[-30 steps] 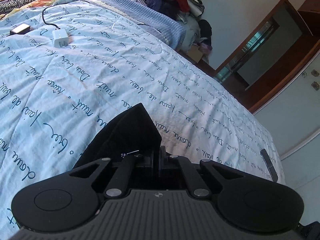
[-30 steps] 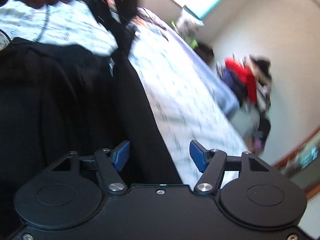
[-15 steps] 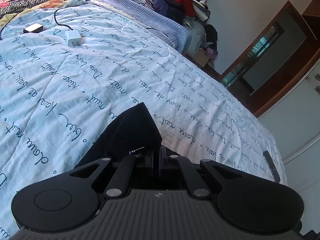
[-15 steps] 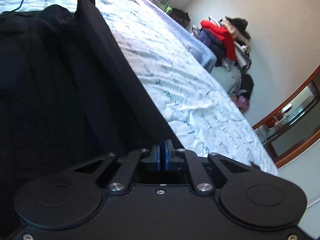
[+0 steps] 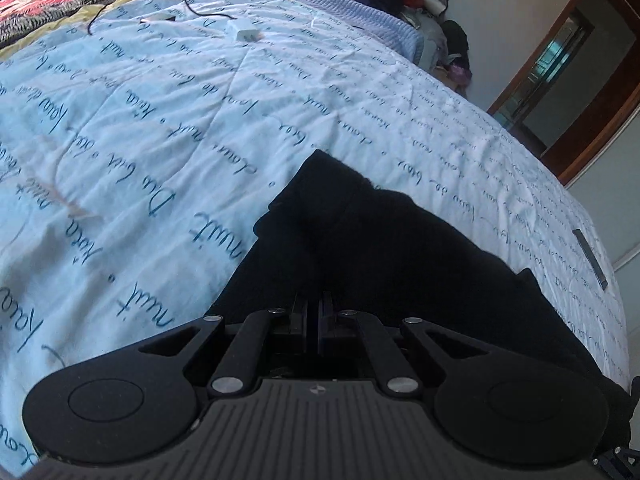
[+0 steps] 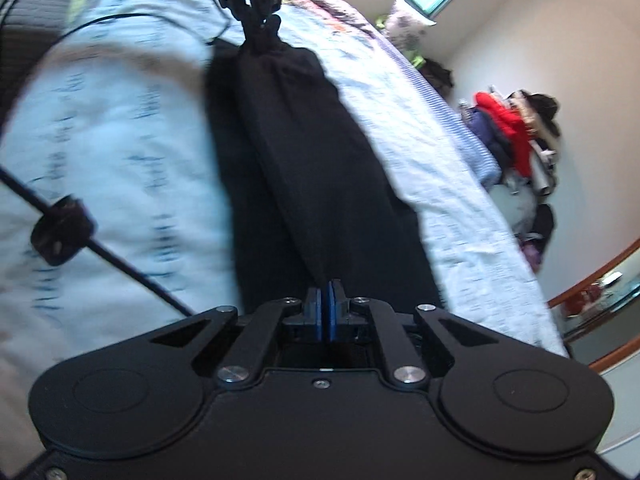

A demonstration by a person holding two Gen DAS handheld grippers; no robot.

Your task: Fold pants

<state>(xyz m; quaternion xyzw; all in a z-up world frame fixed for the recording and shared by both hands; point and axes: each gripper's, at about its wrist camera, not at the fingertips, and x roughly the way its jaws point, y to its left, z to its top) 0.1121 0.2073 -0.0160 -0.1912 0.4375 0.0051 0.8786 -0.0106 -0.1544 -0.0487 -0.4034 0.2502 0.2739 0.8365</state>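
The black pants (image 6: 304, 168) hang stretched between my two grippers above the light blue bedspread (image 5: 160, 140). My right gripper (image 6: 325, 300) is shut on one end of the pants. My left gripper (image 5: 313, 312) is shut on the other end of the pants (image 5: 360, 240), and it also shows in the right wrist view (image 6: 256, 4) at the top, pinching the bunched cloth. The pants sag in a long band between both grippers.
A white charger (image 5: 246, 34) with a black cable (image 5: 200, 10) lies on the far part of the bed. A pile of clothes (image 6: 516, 136) sits beyond the bed's edge. A wooden door frame (image 5: 580, 80) stands at the right. A black cable with a clip (image 6: 64, 230) crosses the right wrist view.
My right gripper went from open to shut on the pants, then lifted them off the bed. The pants now hang taut between both grippers, and more cloth shows in front of the left gripper.
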